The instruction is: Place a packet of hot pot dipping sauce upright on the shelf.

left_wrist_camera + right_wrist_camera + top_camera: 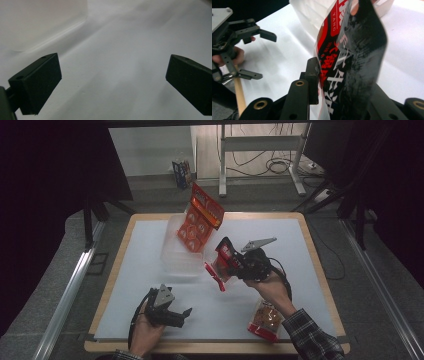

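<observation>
Right claw (220, 265) pinches a red-and-black snack packet (347, 65), lifted above desk (150, 265) centre, near the clear tub (172, 252). Left claw (181, 316) spread, empty, low at near left. Another packet (265, 320) lies near right.

- A lab-style recording bay: black curtains (45, 165) hang at left and right.
- White-topped table (150, 270) on grey floor.
- Far side: metal stand (260, 150) and loose cables (280, 166).
</observation>
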